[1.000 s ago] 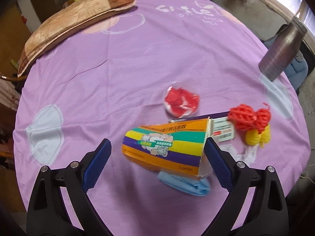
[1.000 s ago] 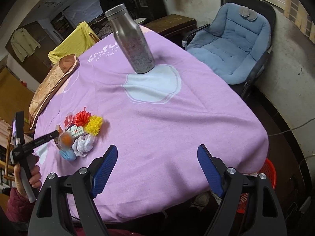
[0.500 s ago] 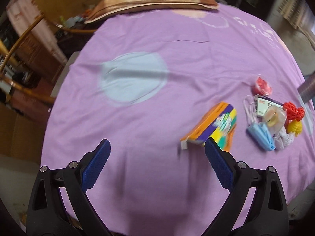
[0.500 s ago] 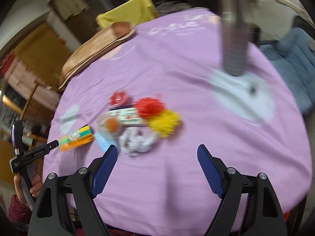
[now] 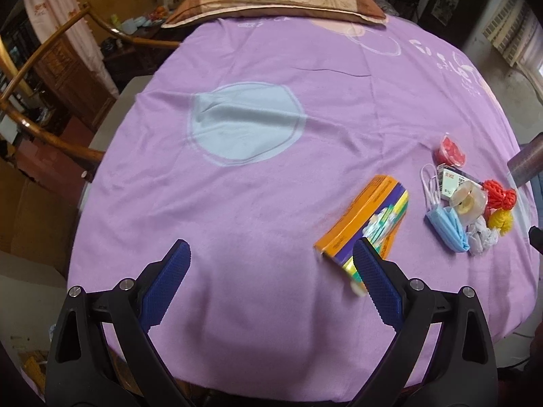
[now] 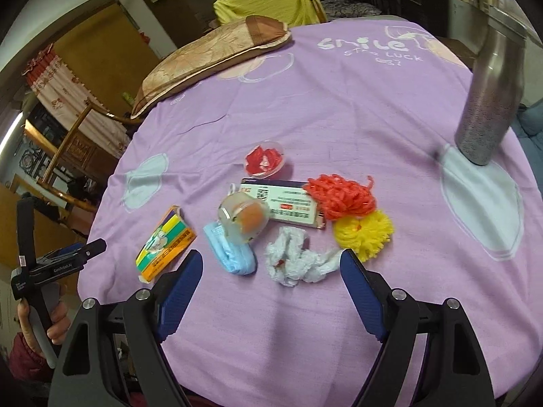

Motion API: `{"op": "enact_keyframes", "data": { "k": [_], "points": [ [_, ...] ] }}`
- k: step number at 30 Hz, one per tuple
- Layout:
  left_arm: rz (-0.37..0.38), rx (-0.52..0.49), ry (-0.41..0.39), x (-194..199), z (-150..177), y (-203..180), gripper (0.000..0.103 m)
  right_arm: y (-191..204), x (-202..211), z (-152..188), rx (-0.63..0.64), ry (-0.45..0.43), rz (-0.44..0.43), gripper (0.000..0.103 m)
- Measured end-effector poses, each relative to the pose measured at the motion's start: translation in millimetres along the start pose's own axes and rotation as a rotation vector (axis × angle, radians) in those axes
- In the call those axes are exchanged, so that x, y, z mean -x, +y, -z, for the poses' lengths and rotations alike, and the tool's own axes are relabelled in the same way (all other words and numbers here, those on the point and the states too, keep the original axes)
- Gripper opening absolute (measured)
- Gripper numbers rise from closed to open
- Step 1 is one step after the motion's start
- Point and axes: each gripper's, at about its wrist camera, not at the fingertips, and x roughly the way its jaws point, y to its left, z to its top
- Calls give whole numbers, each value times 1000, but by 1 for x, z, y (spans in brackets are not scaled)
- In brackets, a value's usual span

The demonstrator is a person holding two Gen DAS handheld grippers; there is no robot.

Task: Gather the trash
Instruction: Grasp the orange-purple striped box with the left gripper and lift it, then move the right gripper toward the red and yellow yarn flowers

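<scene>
A pile of trash lies on the purple tablecloth [image 6: 339, 108]. It holds a striped orange carton [image 6: 165, 242] [image 5: 364, 224], a blue face mask [image 6: 230, 254] [image 5: 448, 225], a crumpled white tissue [image 6: 295, 259], a clear cup [image 6: 246, 218], a printed packet [image 6: 288, 205], a red-filled cup [image 6: 264, 161], a red yarn ball [image 6: 341, 195] and a yellow one [image 6: 364, 234]. My right gripper [image 6: 268, 288] is open just in front of the tissue. My left gripper [image 5: 271, 281] is open and empty, left of the carton.
A steel bottle [image 6: 488, 101] stands at the right on a pale blue patch. A brown cushion [image 6: 210, 57] lies at the far edge. Wooden chairs [image 5: 44, 108] stand left of the table.
The left gripper has pulled back and swung left, away from the carton. The right gripper has turned from the bottle side and come down close to the trash pile.
</scene>
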Motion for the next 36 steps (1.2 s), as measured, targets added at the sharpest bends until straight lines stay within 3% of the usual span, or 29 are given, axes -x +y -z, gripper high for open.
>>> {"op": "enact_keyframes", "data": {
  "k": [7, 13, 22, 25, 29, 36],
  "points": [
    [98, -76, 13, -27, -27, -26, 93, -30, 21, 10, -104, -35, 99, 82],
    [195, -157, 93, -55, -32, -54, 93, -47, 30, 25, -180, -40, 154, 82],
    [123, -411, 131, -81, 0, -103, 93, -49, 36, 38, -205, -37, 192, 82],
    [80, -391, 116, -91, 0, -99, 92, -47, 39, 39, -200, -41, 199, 82],
    [72, -318, 85, -88, -12, -84, 61, -49, 37, 35, -201, -42, 195, 82],
    [67, -204, 43, -65, -22, -49, 59, -43, 10, 9, -137, -22, 161, 82]
  ]
}}
